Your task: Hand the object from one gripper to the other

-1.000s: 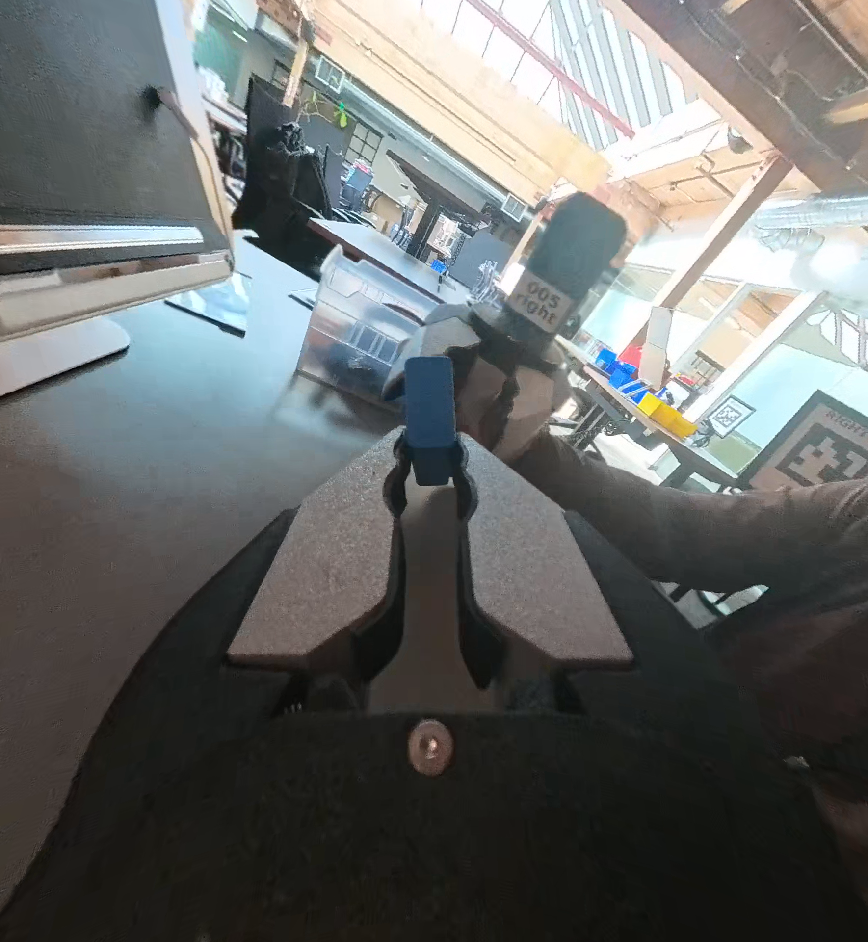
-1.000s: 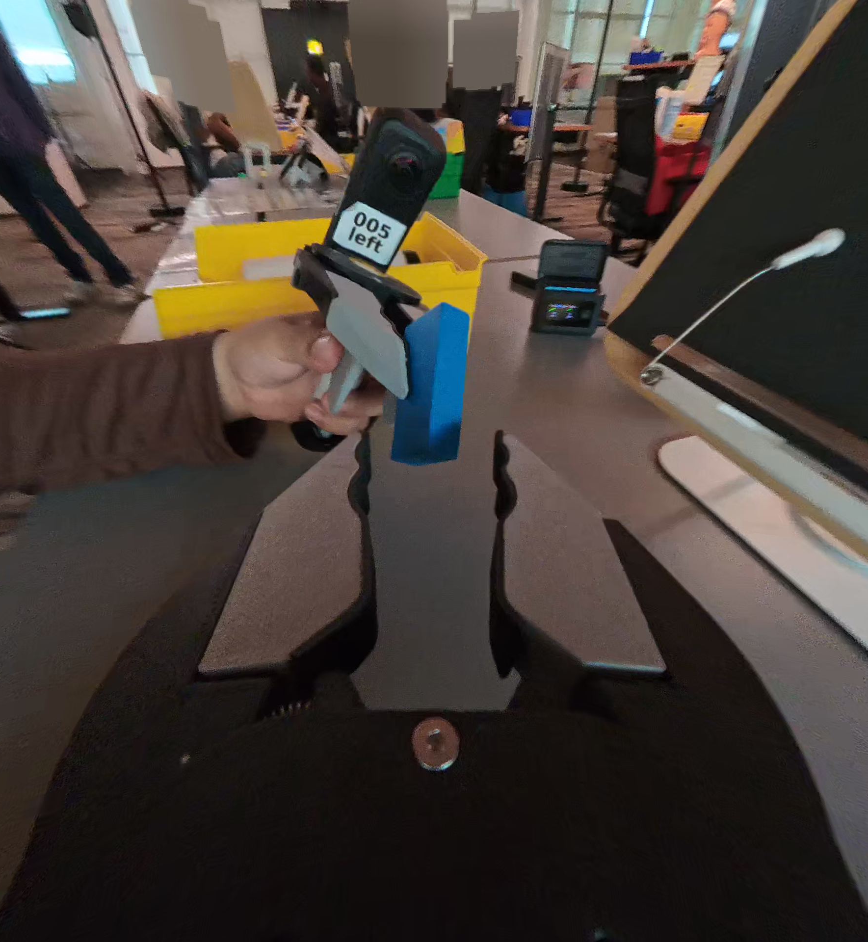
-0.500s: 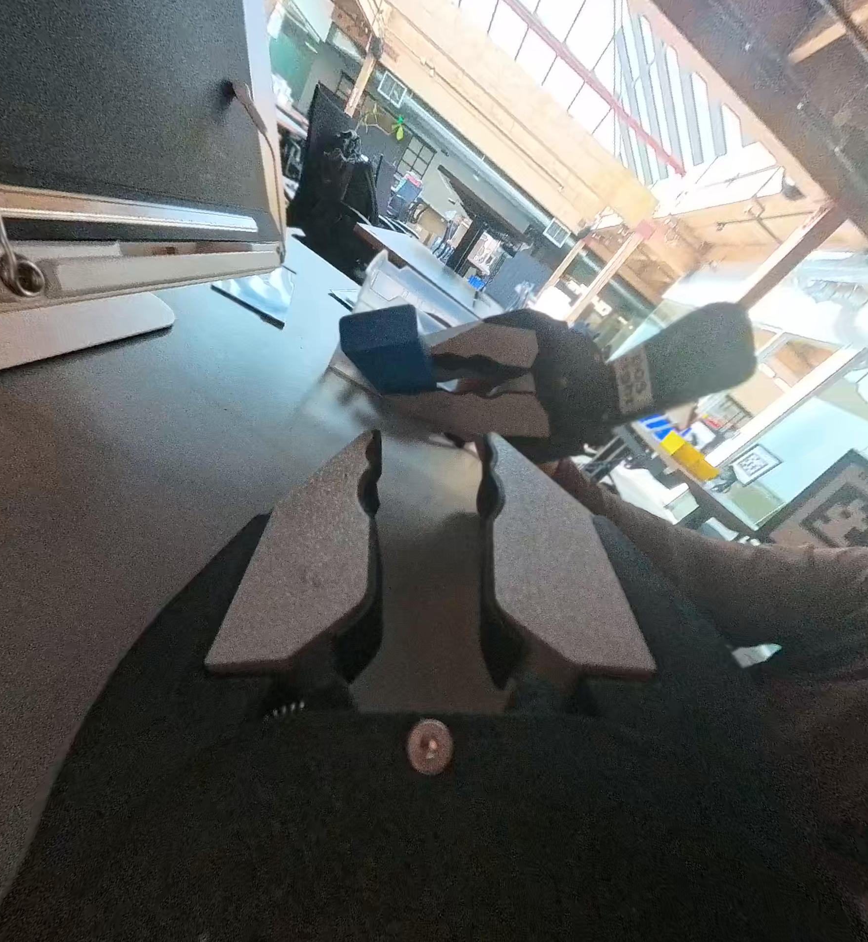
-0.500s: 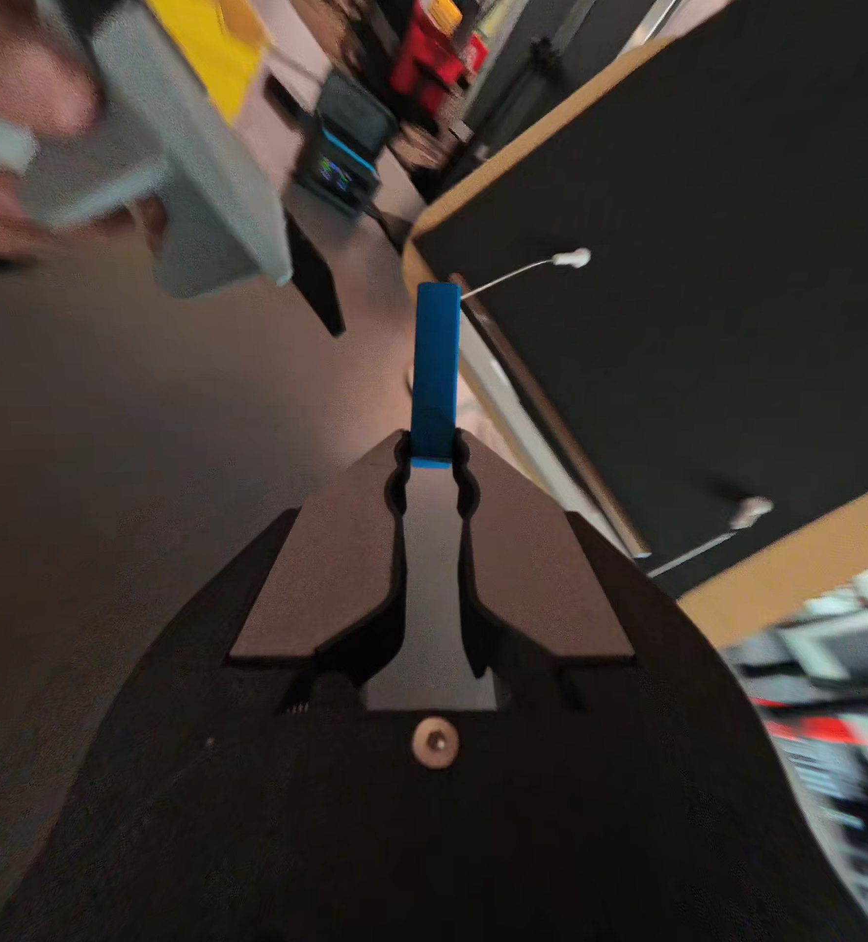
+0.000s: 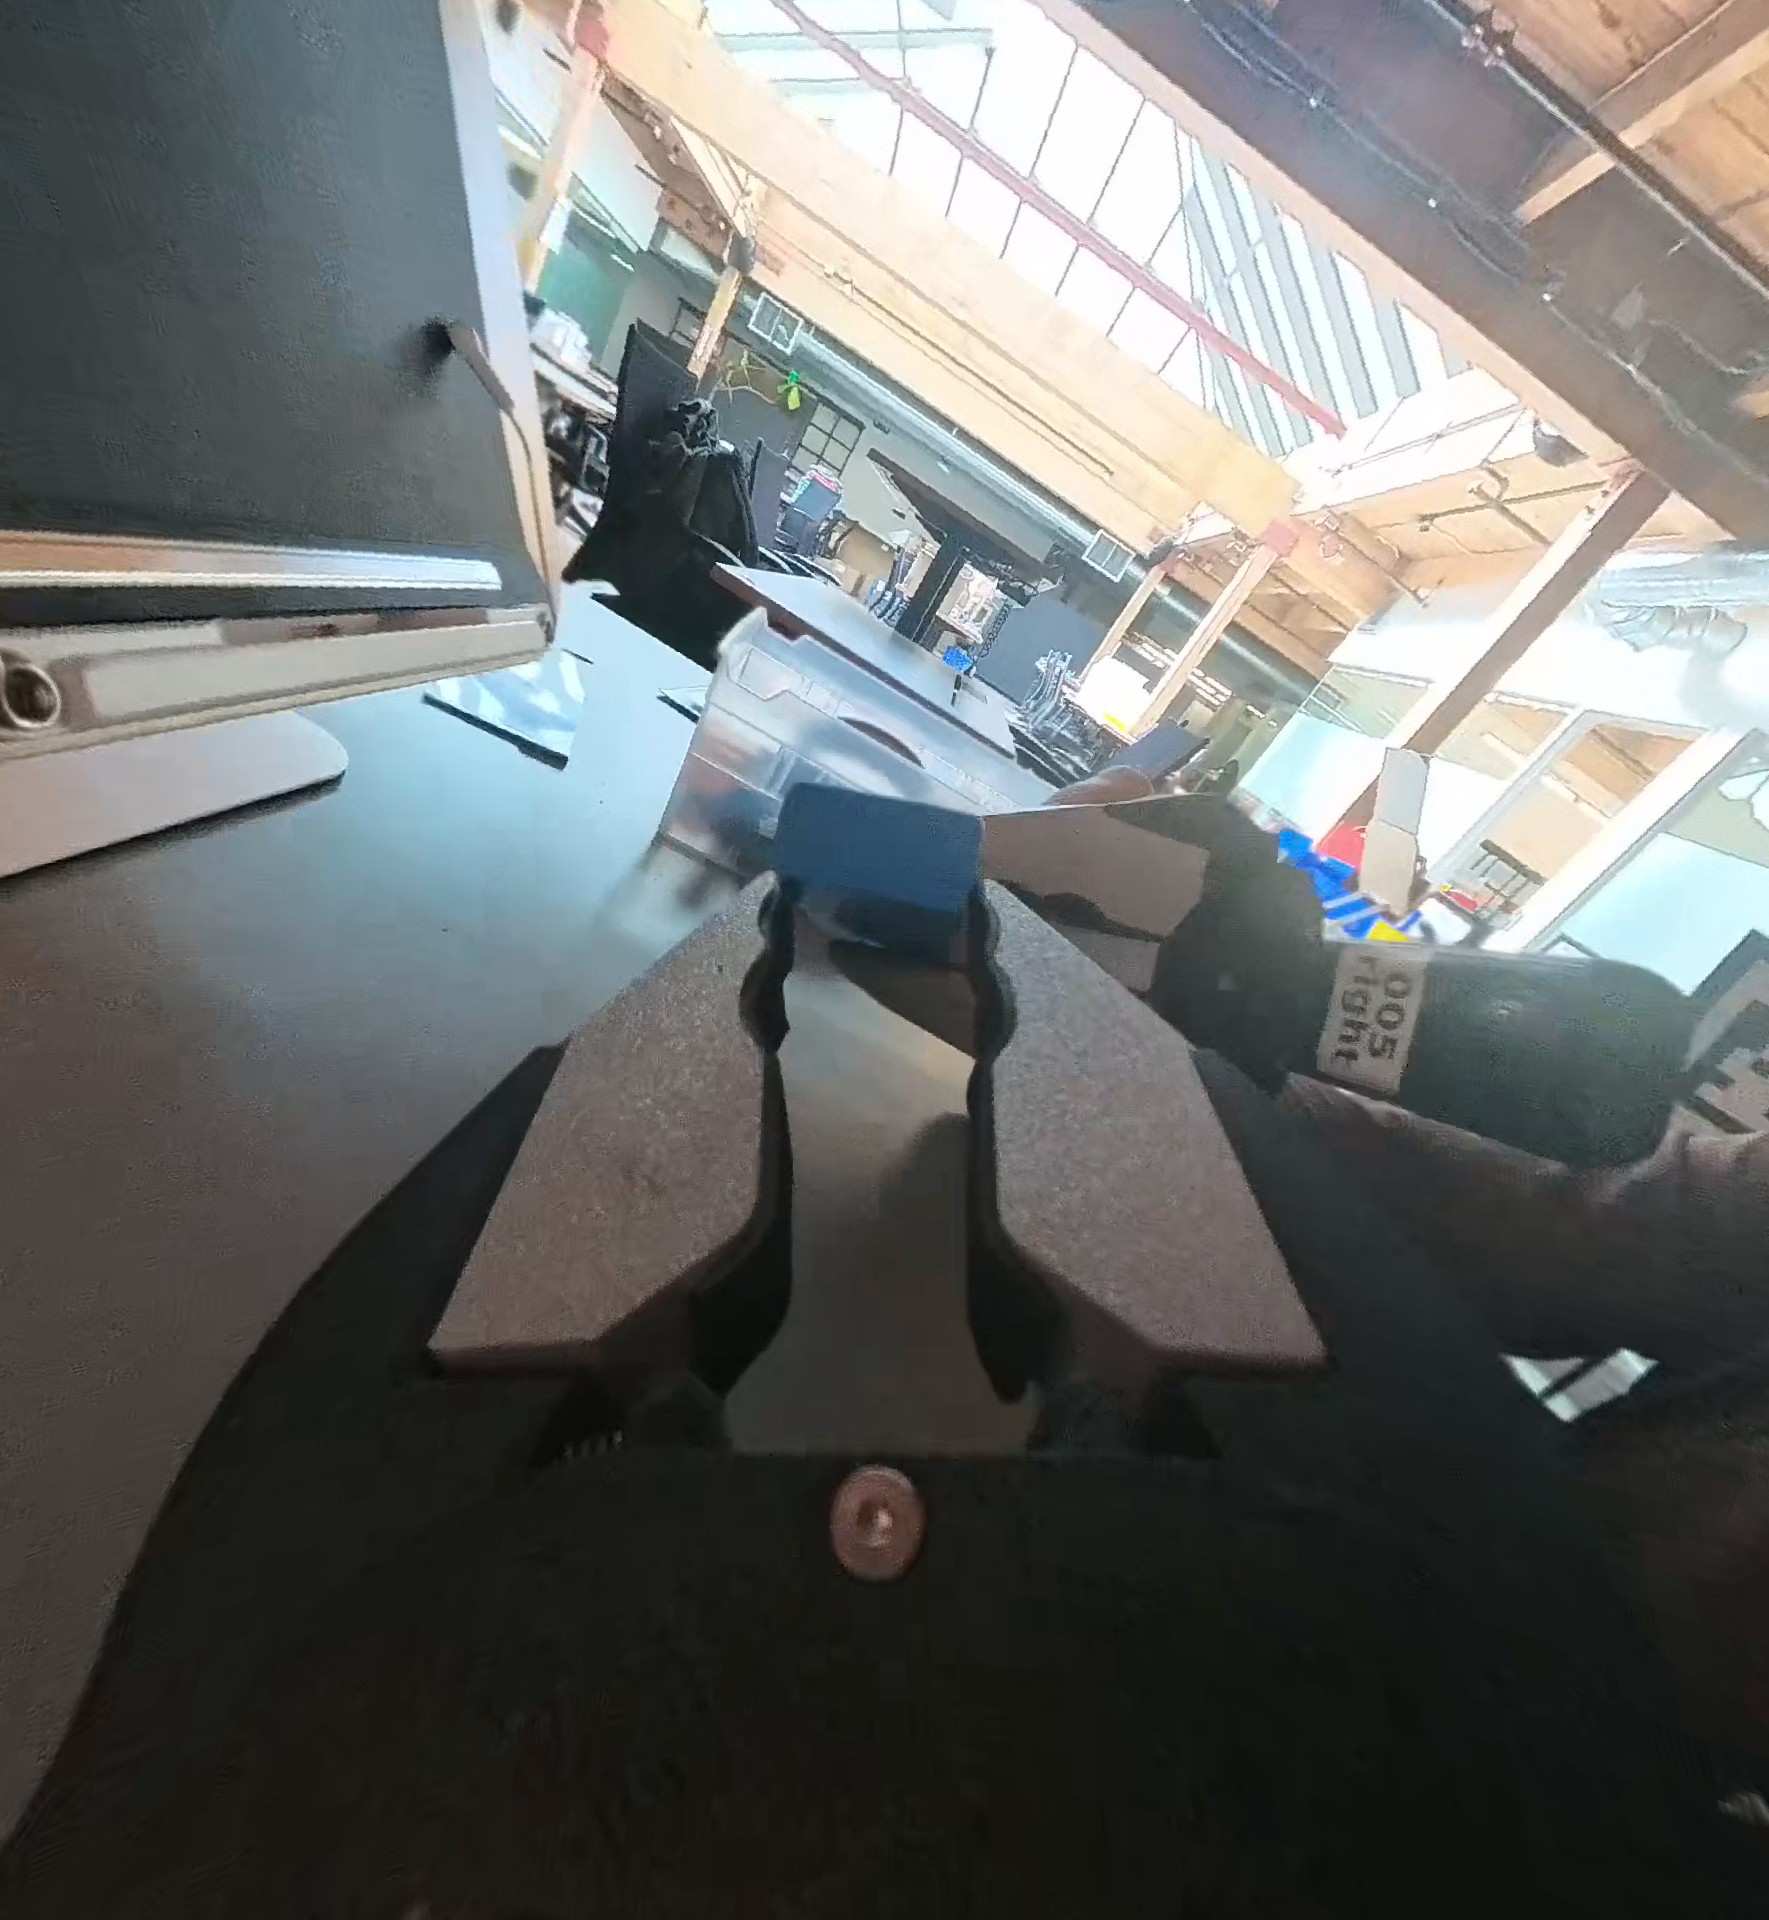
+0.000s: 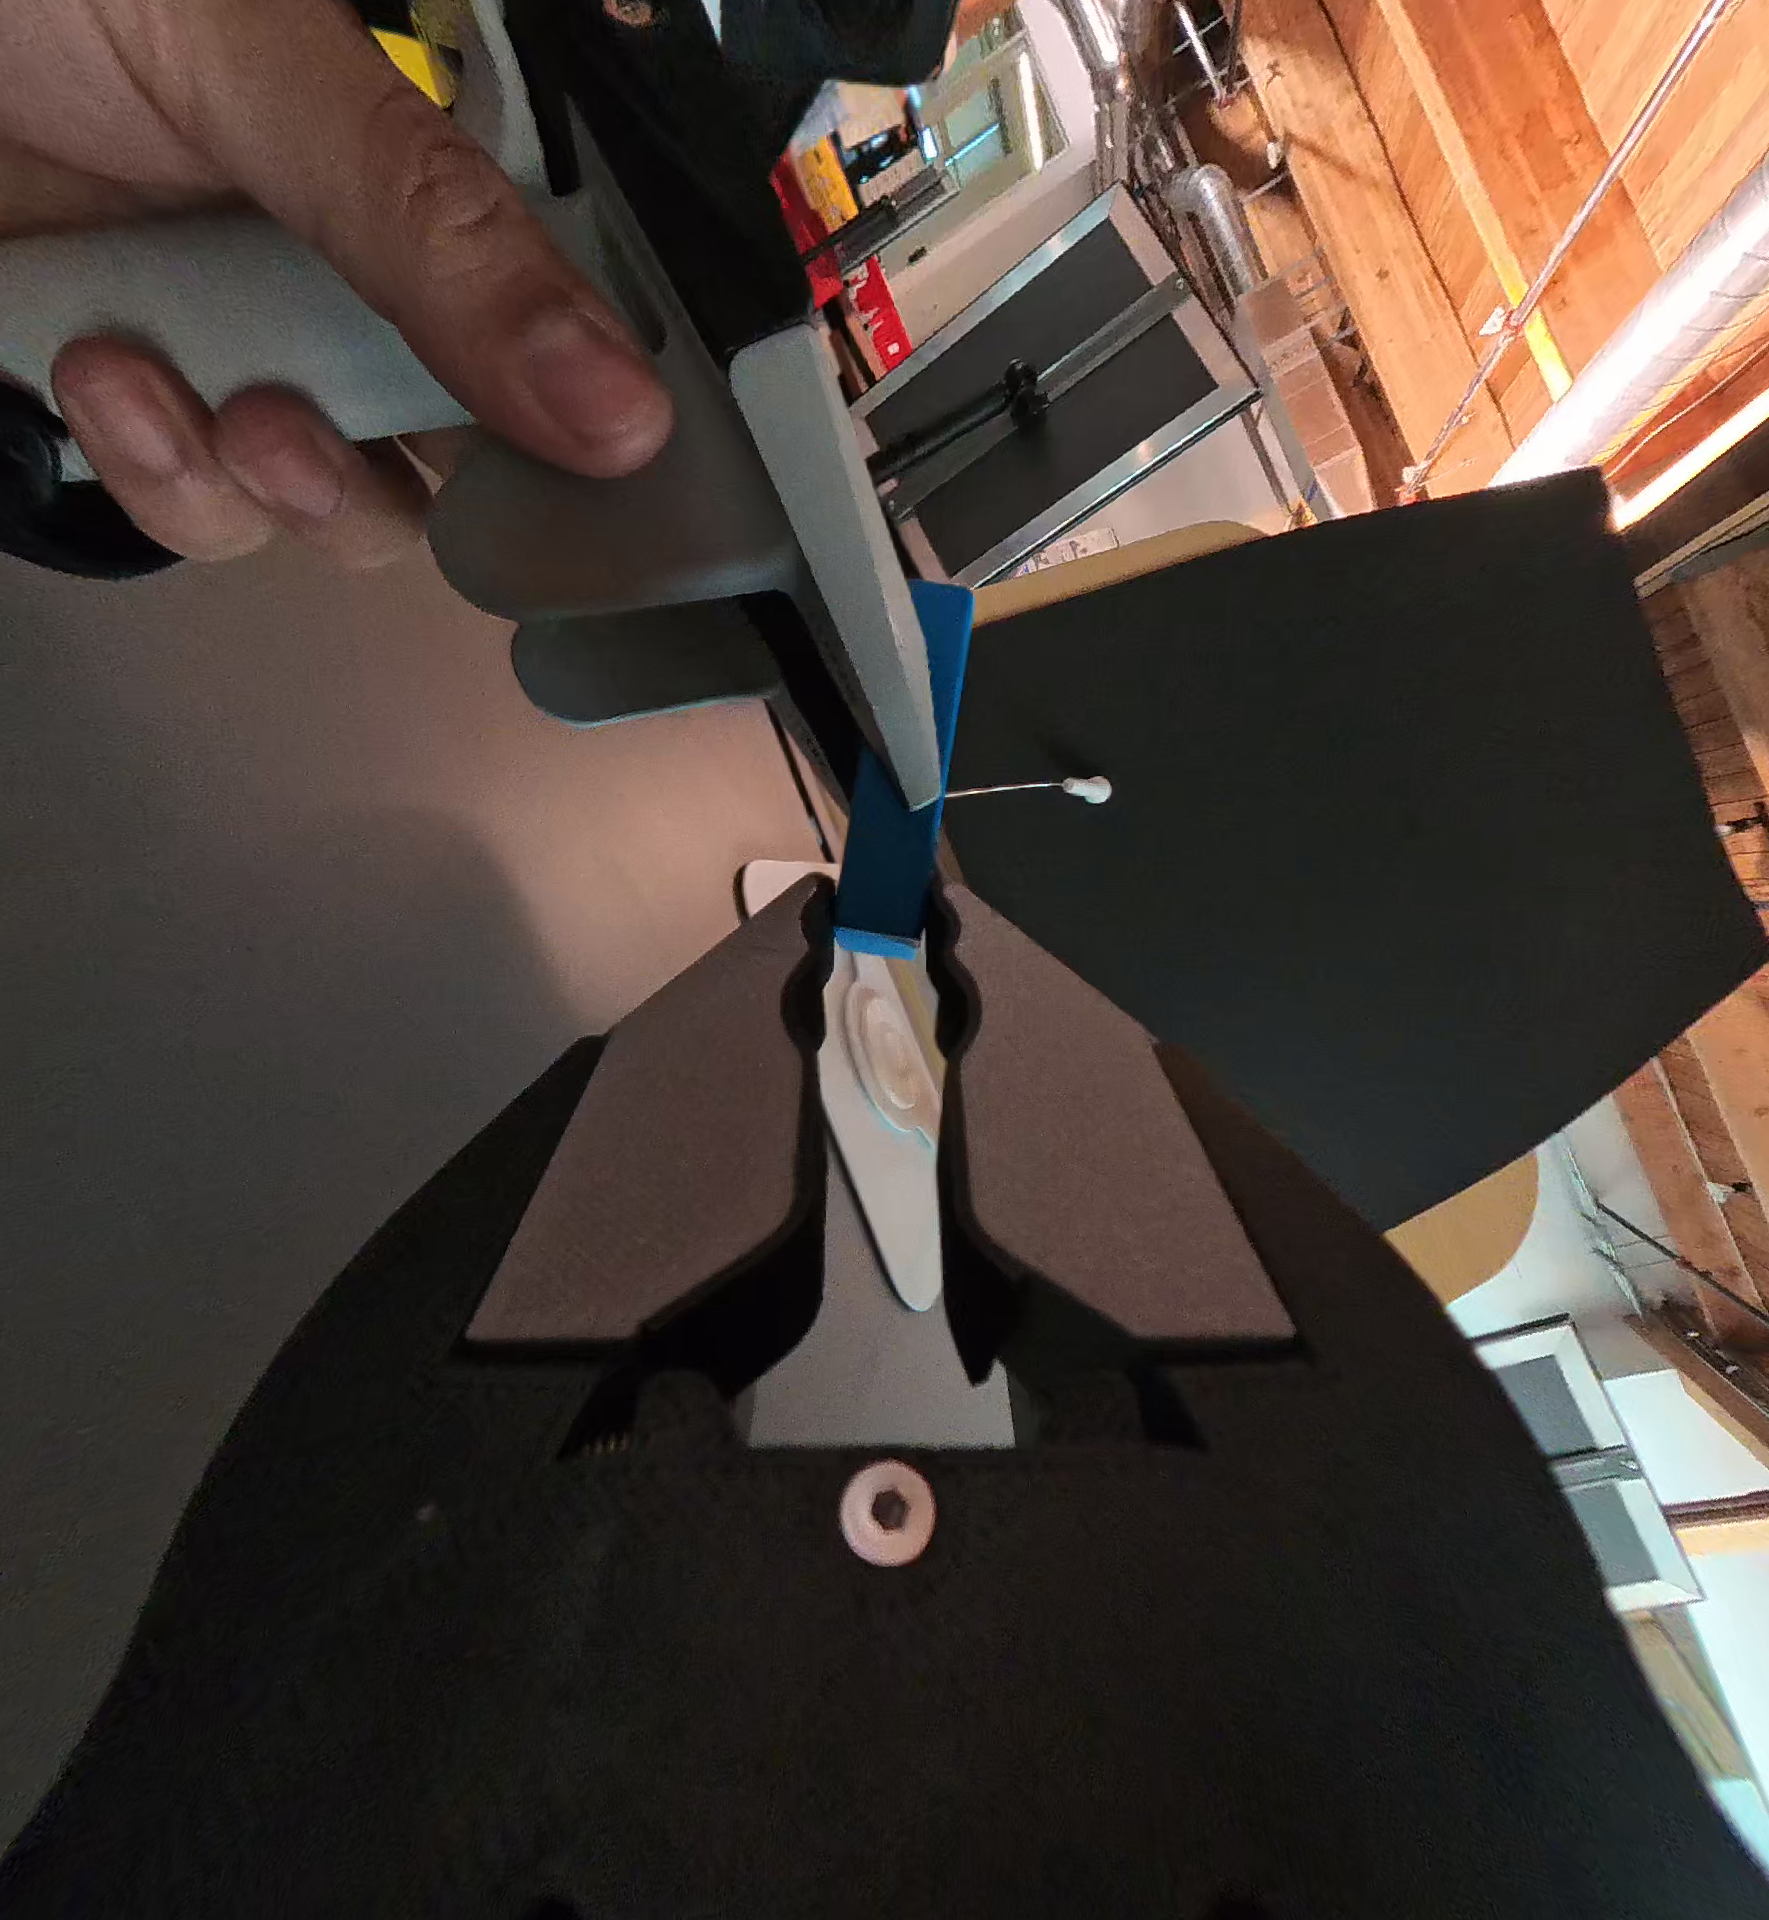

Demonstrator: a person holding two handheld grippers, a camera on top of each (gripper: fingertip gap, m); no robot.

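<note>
A flat blue block (image 5: 875, 857) sits between the fingertips of my left gripper (image 5: 875, 914), and both tips touch its side edges. My right gripper reaches in from the right in the left wrist view, with its grey fingers (image 5: 1088, 883) clamped on the block's far end. In the right wrist view my right gripper (image 6: 880, 925) is shut on the thin near end of the block (image 6: 890, 852). A grey finger (image 6: 838, 540) of the left gripper lies over the block's far half, held by a bare hand (image 6: 340, 208). The block is held above the table.
A dark table top (image 5: 236, 1039) lies below. A black screen (image 5: 184, 260) on a silver stand (image 5: 132, 790) stands at the left, close by. A clear plastic box (image 5: 755, 717) sits just behind the block. The black screen (image 6: 1327, 831) fills the right of the right wrist view. The tips of both grippers are at nearly the same place.
A second ago the left gripper held the block. Half a second ago the right gripper held it alone and the left was open. Now the left fingertips have come onto the block's sides.
</note>
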